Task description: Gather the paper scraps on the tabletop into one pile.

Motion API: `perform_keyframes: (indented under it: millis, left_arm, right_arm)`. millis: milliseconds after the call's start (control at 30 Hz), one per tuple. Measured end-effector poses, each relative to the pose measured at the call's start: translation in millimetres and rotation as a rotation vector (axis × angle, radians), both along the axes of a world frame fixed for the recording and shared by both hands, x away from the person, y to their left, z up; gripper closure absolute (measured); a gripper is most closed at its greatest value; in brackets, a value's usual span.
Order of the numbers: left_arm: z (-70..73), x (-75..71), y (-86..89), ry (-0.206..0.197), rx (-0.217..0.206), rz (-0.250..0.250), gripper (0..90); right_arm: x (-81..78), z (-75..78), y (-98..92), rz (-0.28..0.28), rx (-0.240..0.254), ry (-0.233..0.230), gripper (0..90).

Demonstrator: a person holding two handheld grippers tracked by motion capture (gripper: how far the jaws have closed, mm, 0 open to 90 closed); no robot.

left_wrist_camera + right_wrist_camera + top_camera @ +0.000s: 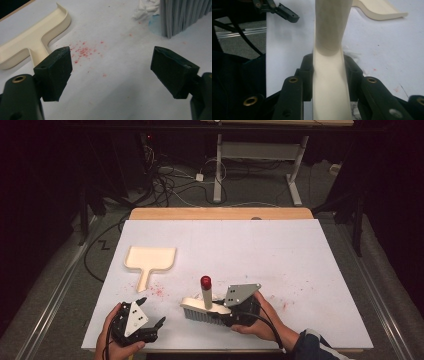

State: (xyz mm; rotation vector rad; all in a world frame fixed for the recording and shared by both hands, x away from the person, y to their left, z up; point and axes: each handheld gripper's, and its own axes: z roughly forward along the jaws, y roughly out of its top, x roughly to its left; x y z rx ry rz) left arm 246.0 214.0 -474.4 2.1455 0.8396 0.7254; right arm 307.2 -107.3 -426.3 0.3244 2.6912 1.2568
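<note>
A cream brush (202, 307) with grey bristles stands on the white table cover (280, 255), its red-tipped handle (205, 285) pointing up. My right gripper (223, 314) is shut on the brush's cream body (328, 82), with a jaw pressed against each side. My left gripper (151, 311) is open near the front left edge, nothing between its fingers (53, 71). A cream dustpan (150, 260) lies flat to the far left, its handle toward me. Red crumbs (83, 50) are scattered between the dustpan (32, 42) and the bristles (180, 15).
A crumpled white scrap (146, 8) lies beside the bristles. More faint red specks (285, 304) dot the cover to the right of my right hand. A wooden table edge (220, 213) shows at the back; cables and a desk frame (218, 165) stand on the floor beyond.
</note>
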Motion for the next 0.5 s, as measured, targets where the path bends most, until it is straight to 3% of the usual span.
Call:
perform_keyframes:
  millis: [200,333,500]
  left_arm:
    - [-0.5,-4.0,-2.0,-0.003,0.028,-0.015,16.7]
    - [0.5,-4.8,-3.5,-0.01,0.029,-0.019,16.7]
    - [-1.5,-3.5,-5.0,0.002,0.039,-0.026,16.7]
  right_arm:
    - [0.4,0.1,-2.3,-0.022,-0.001,0.0,68.3]
    - [-2.2,3.3,-4.3,-0.056,-0.035,-0.02,68.2]
    - [3.0,4.7,-8.2,-0.09,-0.038,-0.003,68.3]
